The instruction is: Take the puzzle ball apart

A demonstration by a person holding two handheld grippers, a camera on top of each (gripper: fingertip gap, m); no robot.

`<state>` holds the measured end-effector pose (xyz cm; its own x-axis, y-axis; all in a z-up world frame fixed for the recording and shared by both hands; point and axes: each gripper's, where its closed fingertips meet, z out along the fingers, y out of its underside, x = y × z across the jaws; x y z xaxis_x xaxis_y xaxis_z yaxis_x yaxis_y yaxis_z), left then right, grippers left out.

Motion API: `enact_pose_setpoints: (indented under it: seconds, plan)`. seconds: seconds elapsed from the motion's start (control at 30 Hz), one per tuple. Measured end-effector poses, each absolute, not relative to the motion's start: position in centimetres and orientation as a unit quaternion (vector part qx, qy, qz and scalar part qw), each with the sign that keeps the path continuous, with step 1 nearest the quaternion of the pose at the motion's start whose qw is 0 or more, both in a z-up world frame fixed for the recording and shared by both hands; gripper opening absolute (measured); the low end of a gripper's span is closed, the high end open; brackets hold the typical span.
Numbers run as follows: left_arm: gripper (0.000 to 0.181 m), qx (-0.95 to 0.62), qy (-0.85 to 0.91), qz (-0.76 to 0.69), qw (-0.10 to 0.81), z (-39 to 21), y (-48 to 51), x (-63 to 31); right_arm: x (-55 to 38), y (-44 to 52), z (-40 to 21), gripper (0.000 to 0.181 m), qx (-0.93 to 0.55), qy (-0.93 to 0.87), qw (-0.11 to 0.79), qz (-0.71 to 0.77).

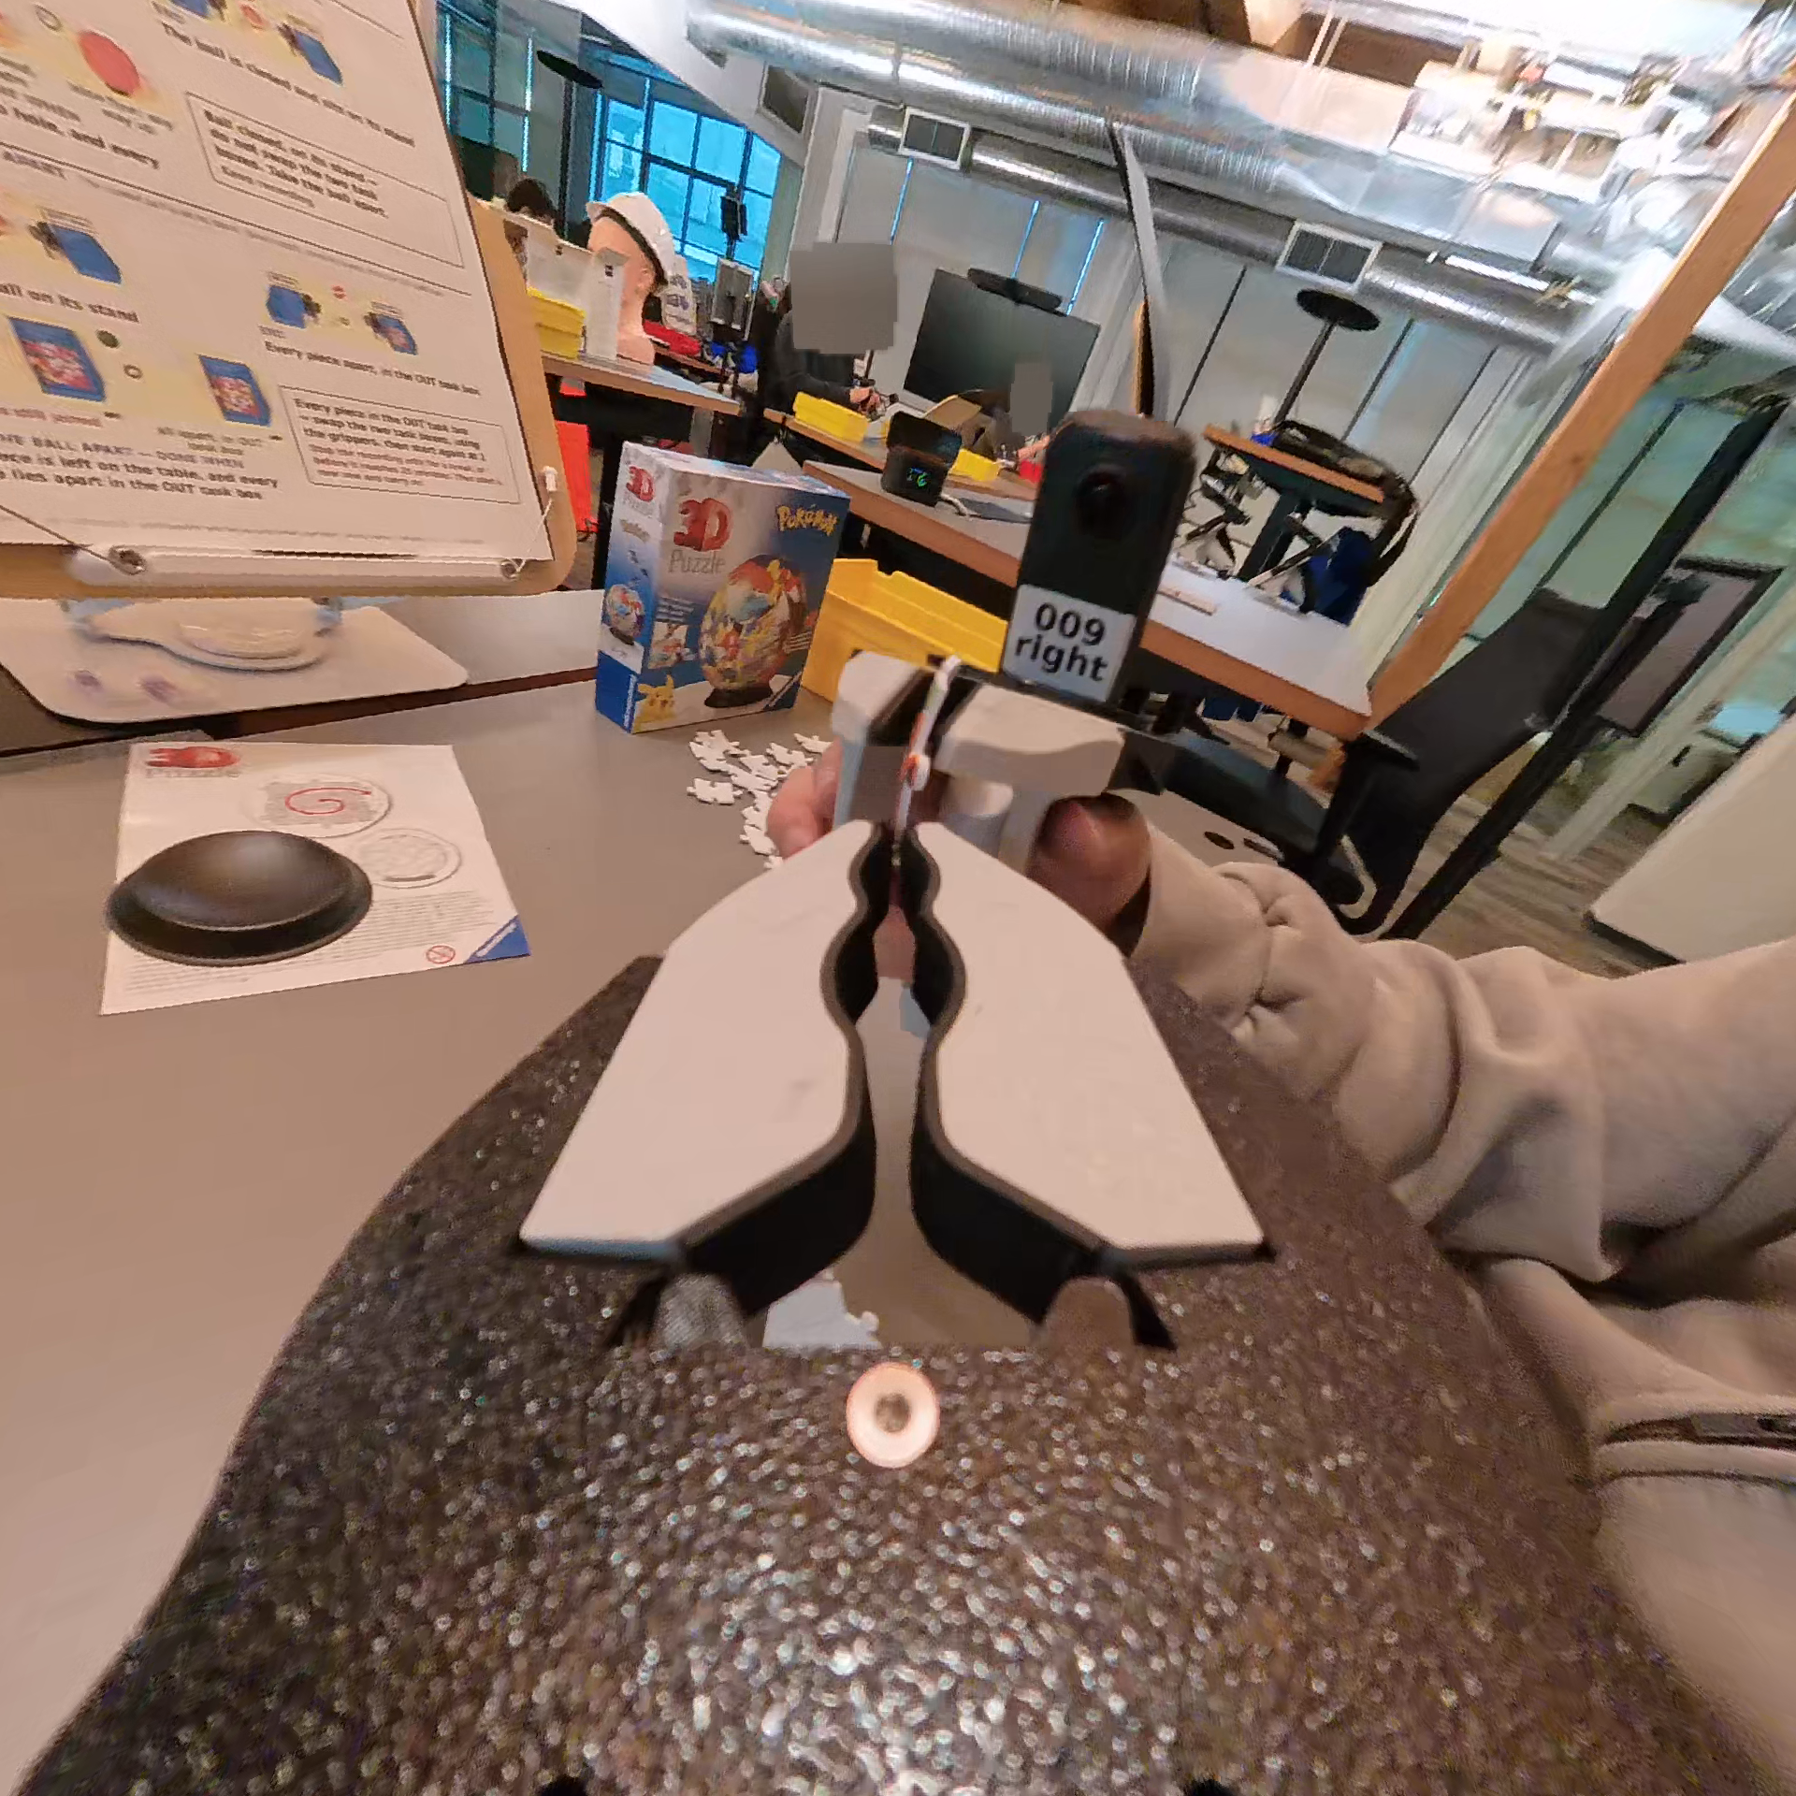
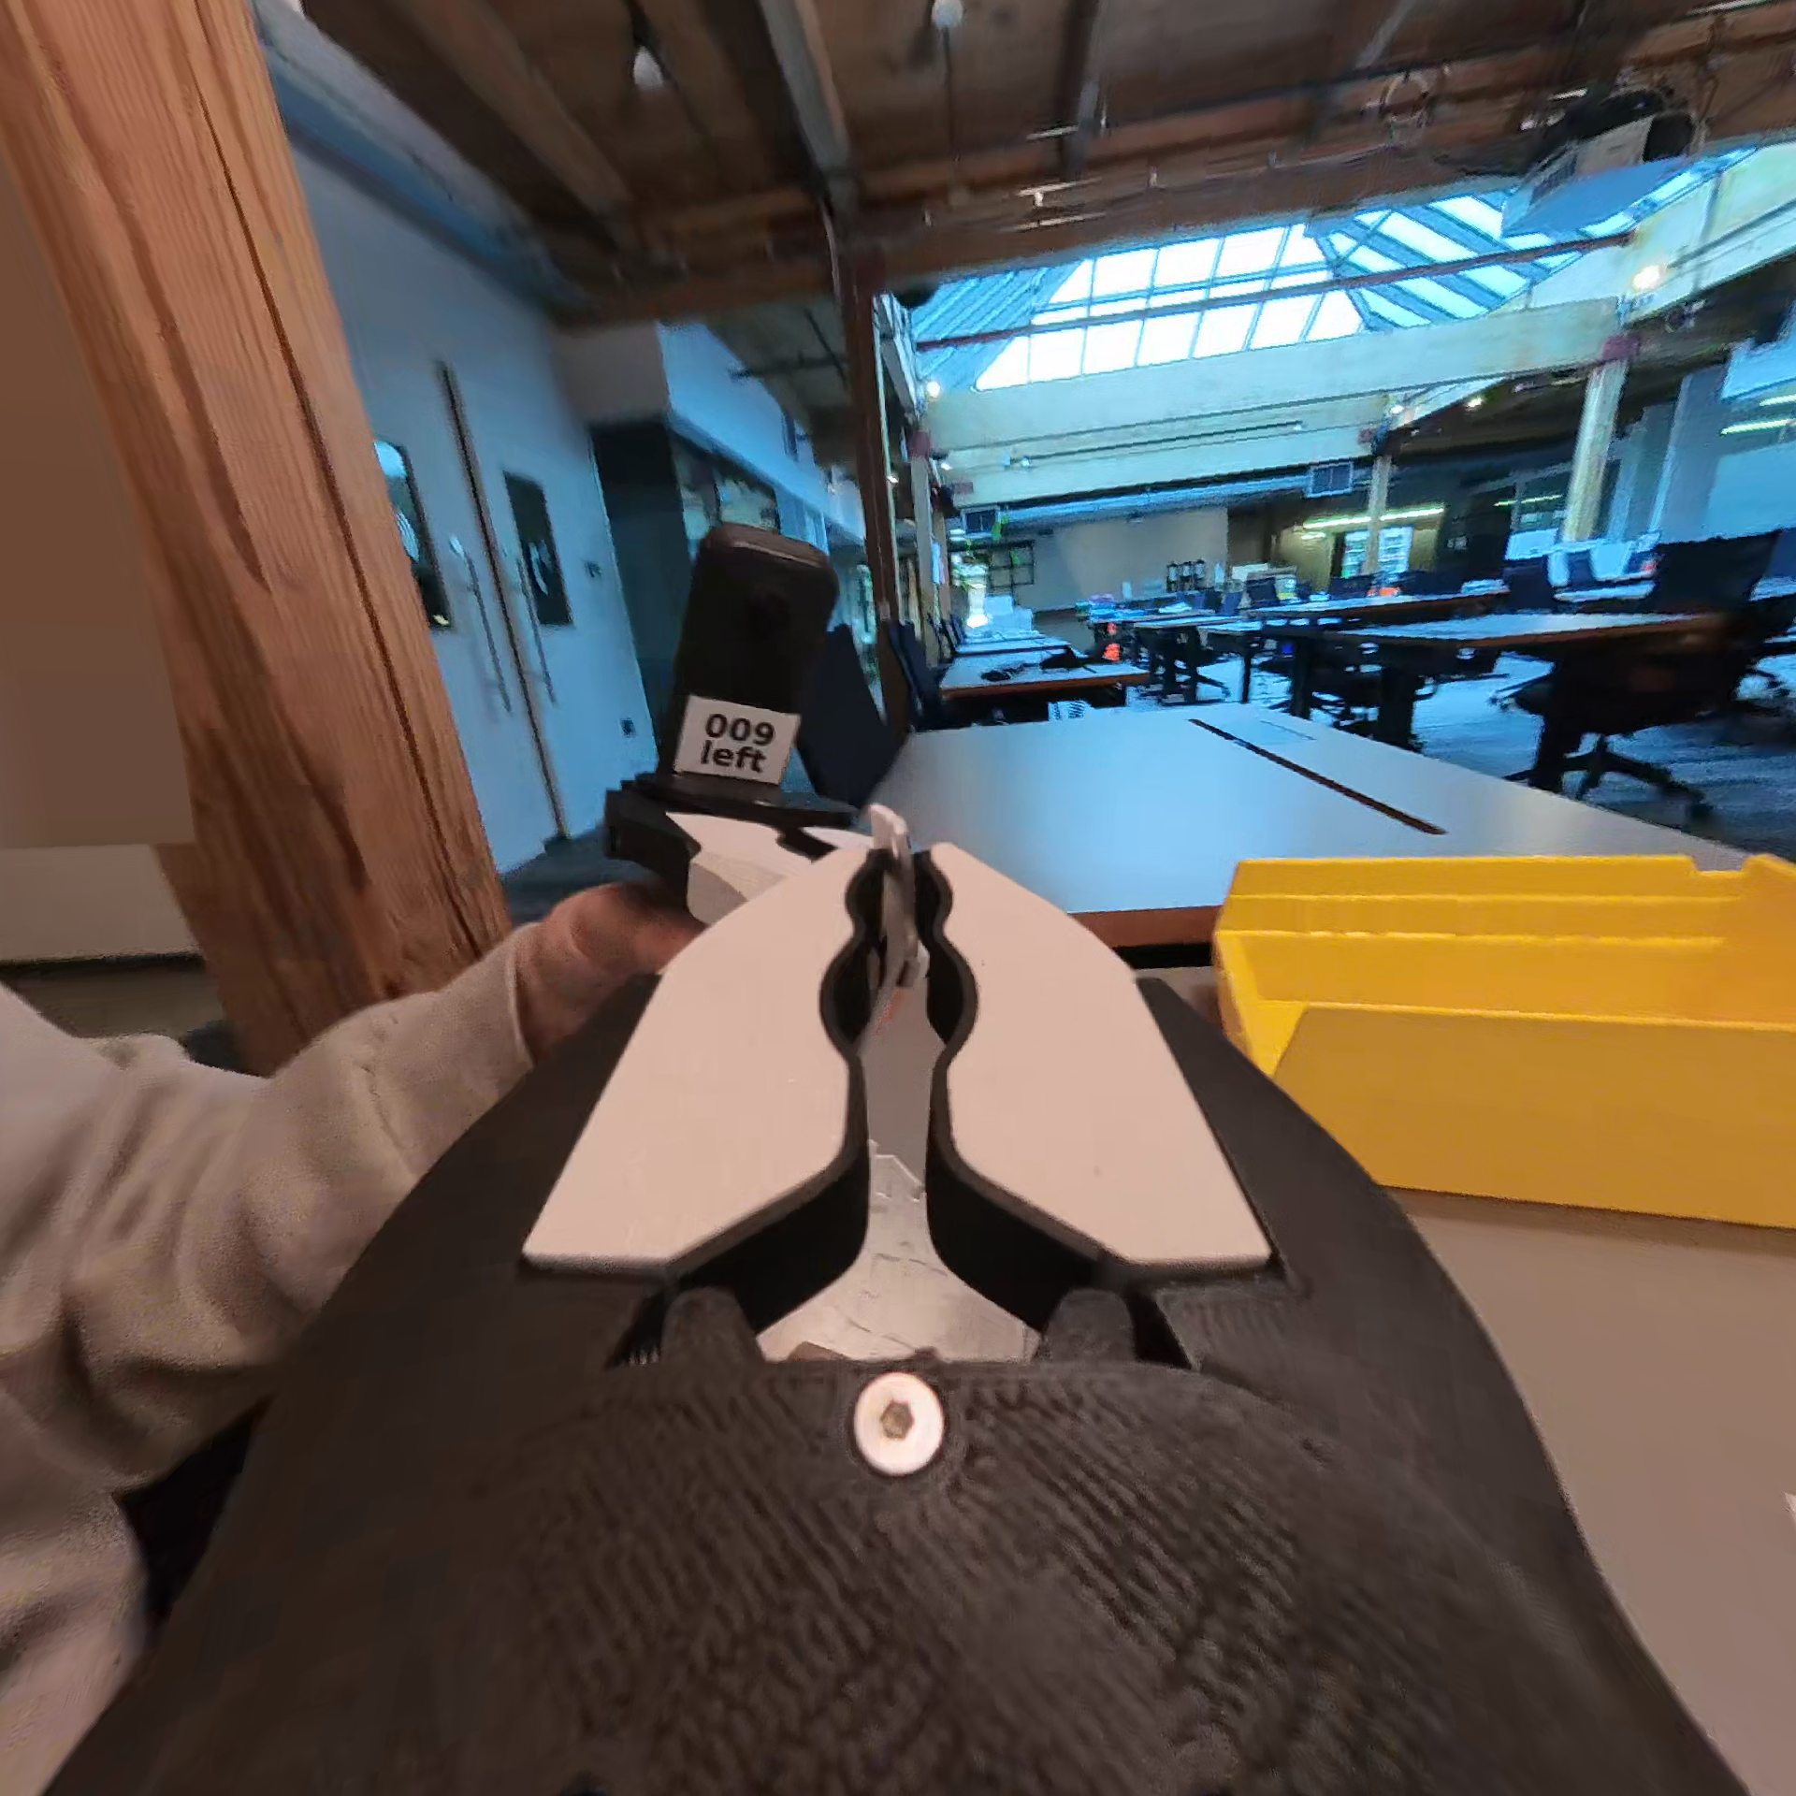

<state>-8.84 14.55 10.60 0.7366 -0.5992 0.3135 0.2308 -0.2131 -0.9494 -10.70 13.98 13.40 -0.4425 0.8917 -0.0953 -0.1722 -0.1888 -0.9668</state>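
Note:
My left gripper (image 1: pixel 896 838) and my right gripper (image 2: pixel 896 860) face each other tip to tip above the grey table (image 1: pixel 292 1118). Both are shut on the same small white puzzle piece (image 2: pixel 896 909), held in the air between them. In the left wrist view it shows edge-on as a thin white and orange strip (image 1: pixel 921 748) in the right gripper's fingers (image 1: pixel 1020 753). A pile of loose white puzzle pieces (image 1: pixel 743 777) lies on the table beyond. More white pieces (image 2: pixel 889 1263) show under the right gripper. No whole ball is in view.
The black ball stand (image 1: pixel 238 894) sits on a leaflet at the left. The puzzle box (image 1: pixel 719 603) stands behind the pile. A yellow bin (image 2: pixel 1516 1030) is at the right. An instruction sheet on a stand (image 1: pixel 243 272) is at the far left, and a wooden post (image 2: pixel 243 486) stands near. The tips of both grippers are at nearly the same place.

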Motion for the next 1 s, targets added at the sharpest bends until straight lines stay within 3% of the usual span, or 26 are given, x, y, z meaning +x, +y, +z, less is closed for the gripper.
enact_pose_setpoints:
  seconds: [0.13, 0.2, 0.33, 0.5, 0.67, 1.0]
  plan:
    - [0.004, -0.721, 0.126, -0.312, 0.606, 9.9, 14.5, -10.0, -12.2, 14.0, 12.2, 0.003, -0.383, -0.567, 0.394, 0.614]
    - [0.018, -0.764, 0.122, -0.256, 0.580, 8.3, 14.3, -12.1, -13.2, 15.1, 10.9, 0.003, -0.435, -0.591, 0.384, 0.560]
    - [0.032, -0.826, 0.129, -0.072, 0.543, 4.9, 13.0, -18.4, -13.9, 13.9, 6.5, 0.003, -0.459, -0.700, 0.283, 0.468]
    - [0.051, -0.862, 0.168, -0.088, 0.470, 1.0, 12.4, -19.0, -15.2, 12.9, 2.3, 0.003, -0.453, -0.788, 0.193, 0.371]
    - [0.045, -0.889, 0.232, -0.059, 0.389, -2.4, 13.4, -19.3, -16.4, 13.7, 0.3, 0.003, -0.467, -0.798, 0.163, 0.343]
    - [0.029, -0.871, 0.274, -0.135, 0.385, -3.6, 13.2, -17.8, -16.9, 13.6, -1.8, 0.003, -0.438, -0.829, 0.147, 0.314]
